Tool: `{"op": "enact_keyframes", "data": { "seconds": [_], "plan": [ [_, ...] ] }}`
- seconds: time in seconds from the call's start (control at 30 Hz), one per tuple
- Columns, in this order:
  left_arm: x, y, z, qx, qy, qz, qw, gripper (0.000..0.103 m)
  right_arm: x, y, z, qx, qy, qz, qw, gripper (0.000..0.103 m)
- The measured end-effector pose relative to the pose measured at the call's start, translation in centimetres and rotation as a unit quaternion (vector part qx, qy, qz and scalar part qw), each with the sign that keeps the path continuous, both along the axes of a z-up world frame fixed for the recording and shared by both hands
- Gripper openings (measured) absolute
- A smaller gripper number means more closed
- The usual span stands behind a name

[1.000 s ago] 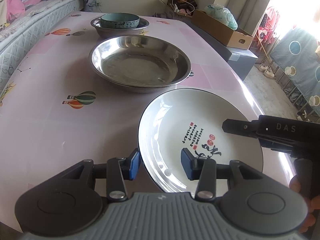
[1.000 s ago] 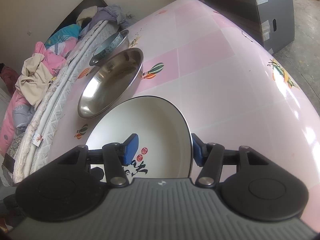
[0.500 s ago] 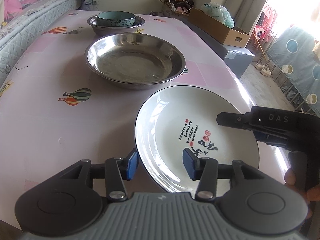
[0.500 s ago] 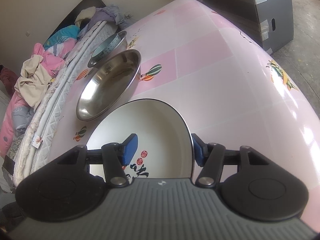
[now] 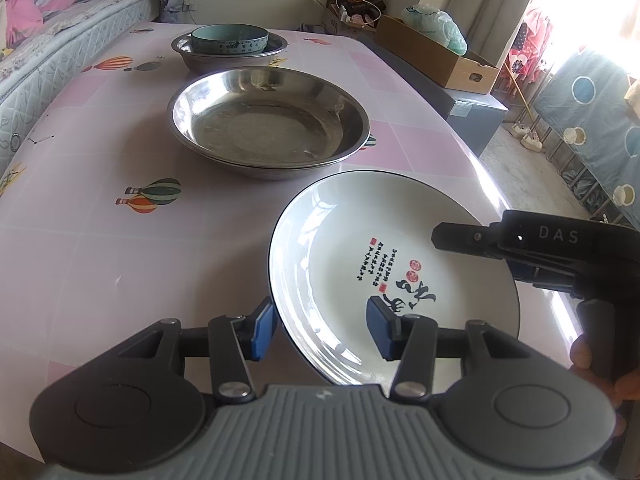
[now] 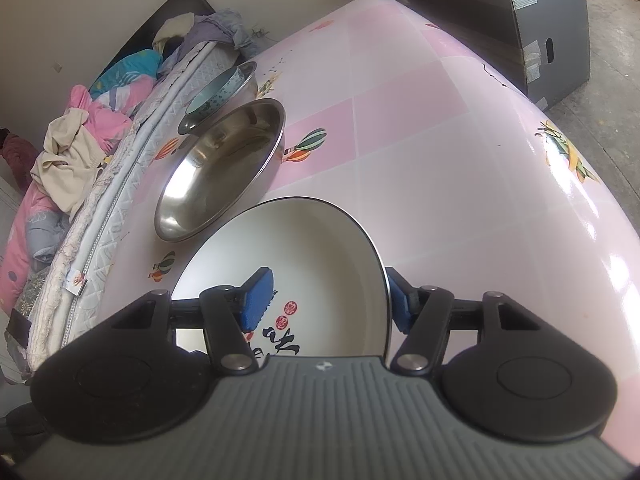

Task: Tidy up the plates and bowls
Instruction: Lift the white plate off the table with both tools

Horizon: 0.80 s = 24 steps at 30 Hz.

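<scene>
Left wrist view, reading from the large steel pan (image 5: 267, 128) as landmark: behind it sits a smaller steel dish (image 5: 229, 53) holding a teal bowl (image 5: 229, 39); in front and to its right is the white plate (image 5: 392, 276) with black calligraphy, tilted above the pink table (image 5: 100, 216). The left gripper (image 5: 320, 328) stands spread, one blue pad each side of the plate's near-left rim, apparently not pressing. The right gripper (image 6: 324, 300) straddles the plate's right rim, its pads also apart; whether either pad touches is hard to tell. My judgement: the plate is heading for the pan, and with neither pair clamped, the glazed rim could slide off the pads and chip on the table.
</scene>
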State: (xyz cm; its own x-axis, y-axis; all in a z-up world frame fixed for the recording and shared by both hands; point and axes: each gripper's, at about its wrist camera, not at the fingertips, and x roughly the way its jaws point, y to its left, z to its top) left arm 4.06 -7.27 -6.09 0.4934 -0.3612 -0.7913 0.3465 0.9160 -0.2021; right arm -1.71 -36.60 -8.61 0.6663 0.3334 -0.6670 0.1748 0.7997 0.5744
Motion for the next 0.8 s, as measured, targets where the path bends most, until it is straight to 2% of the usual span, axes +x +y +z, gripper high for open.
{"op": "enact_keyframes", "data": {
  "seconds": [0.33, 0.8],
  "plan": [
    [0.8, -0.4, -0.5, 0.013, -0.014, -0.008, 0.9998, 0.049, -0.8, -0.4, 0.0, -0.015, -0.005, 0.000, 1.000, 0.057],
    [2.0, -1.1, -1.1, 0.026, -0.026, -0.005, 0.9993, 0.048, -2.0, -0.2, -0.4, -0.048, -0.022, 0.001, 0.999, 0.036]
  ]
}}
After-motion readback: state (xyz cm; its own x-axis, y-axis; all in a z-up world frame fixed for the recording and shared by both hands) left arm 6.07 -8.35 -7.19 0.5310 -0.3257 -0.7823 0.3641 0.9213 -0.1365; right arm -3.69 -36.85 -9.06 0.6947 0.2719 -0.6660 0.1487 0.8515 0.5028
